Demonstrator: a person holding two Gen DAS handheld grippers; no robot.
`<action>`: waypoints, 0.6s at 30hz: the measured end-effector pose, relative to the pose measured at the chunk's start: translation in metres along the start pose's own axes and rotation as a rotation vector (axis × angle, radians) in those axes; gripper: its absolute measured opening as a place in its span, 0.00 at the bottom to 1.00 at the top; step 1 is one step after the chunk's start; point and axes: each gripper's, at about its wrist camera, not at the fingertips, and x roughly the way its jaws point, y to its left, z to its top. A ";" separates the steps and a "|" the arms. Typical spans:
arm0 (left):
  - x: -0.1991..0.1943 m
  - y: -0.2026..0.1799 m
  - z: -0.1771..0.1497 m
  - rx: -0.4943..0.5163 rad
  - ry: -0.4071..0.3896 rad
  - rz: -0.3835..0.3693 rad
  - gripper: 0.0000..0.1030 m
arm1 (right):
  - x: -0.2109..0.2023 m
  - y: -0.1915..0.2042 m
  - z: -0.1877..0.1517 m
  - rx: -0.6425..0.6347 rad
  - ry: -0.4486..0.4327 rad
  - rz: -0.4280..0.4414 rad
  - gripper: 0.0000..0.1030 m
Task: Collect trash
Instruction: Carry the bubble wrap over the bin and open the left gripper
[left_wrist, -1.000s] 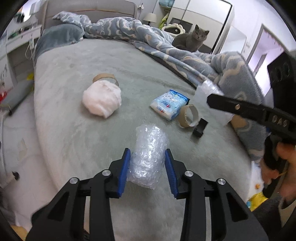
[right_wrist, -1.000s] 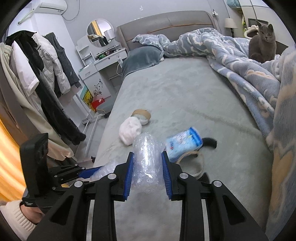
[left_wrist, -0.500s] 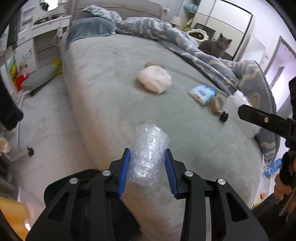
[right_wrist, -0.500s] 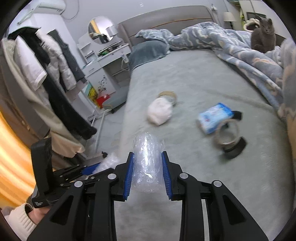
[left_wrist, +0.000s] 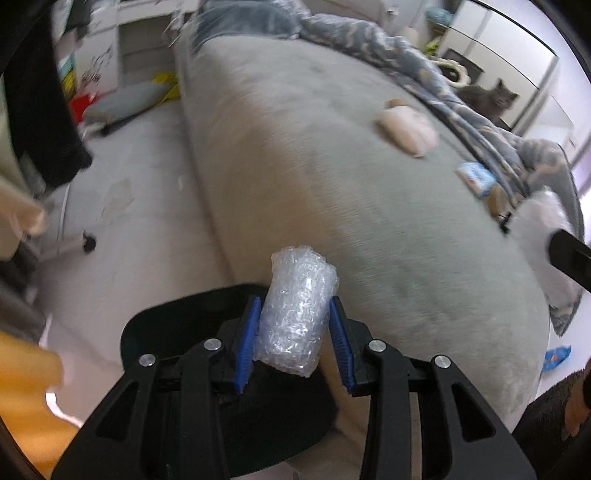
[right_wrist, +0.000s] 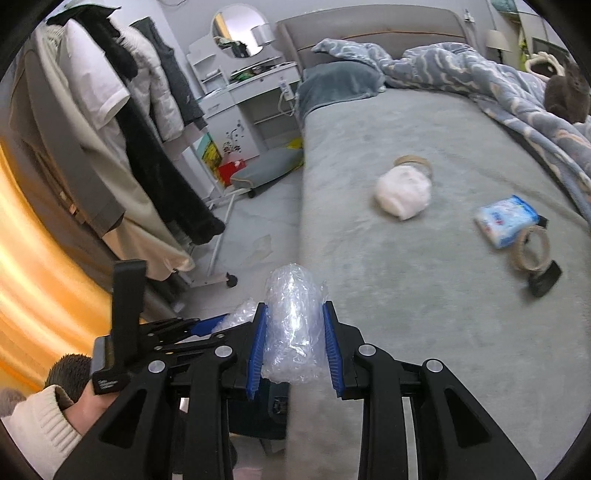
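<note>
Nearest in the left wrist view, the left gripper (left_wrist: 295, 328) pinches a roll of bubble wrap (left_wrist: 297, 314) between its blue pads, the roll standing up out of the jaws. Just under it sits a dark round bin (left_wrist: 177, 325), by the near corner of the bed (left_wrist: 314, 155); only this view shows the bin's rim so plainly. At the right edge a black finger of the other tool (left_wrist: 570, 254) pokes in with pale plastic beside it.

The right wrist view shows the right gripper (right_wrist: 293, 339) clamped on a second bubble wrap bundle (right_wrist: 293, 325), clearer and looser than the first. To its left this view alone catches the left tool from the side, held by a hand (right_wrist: 83, 410) in a cream knitted sleeve (right_wrist: 37, 432).

Farther out on the grey bed lie a white wad (right_wrist: 404, 192), with a tape ring (right_wrist: 412, 162) just behind it, then to the right a blue and white tissue pack (right_wrist: 506, 219), another tape ring (right_wrist: 532, 253) and a small black piece (right_wrist: 545, 282). In the left view these are blurred and small.

Far right, a grey cat (left_wrist: 487, 99) sits by the rumpled blue duvet (right_wrist: 480, 74); the left view shows it whole. Only the right view shows the clothes rack (right_wrist: 122, 129) at left and the round mirror (right_wrist: 240, 31).
</note>
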 end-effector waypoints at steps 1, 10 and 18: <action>0.002 0.006 -0.002 -0.012 0.012 0.010 0.39 | 0.003 0.005 0.000 -0.009 0.007 0.003 0.29; 0.024 0.048 -0.024 -0.072 0.164 0.071 0.39 | 0.037 0.045 -0.002 -0.078 0.068 0.030 0.29; 0.033 0.074 -0.039 -0.112 0.261 0.070 0.39 | 0.059 0.062 -0.004 -0.100 0.118 0.034 0.29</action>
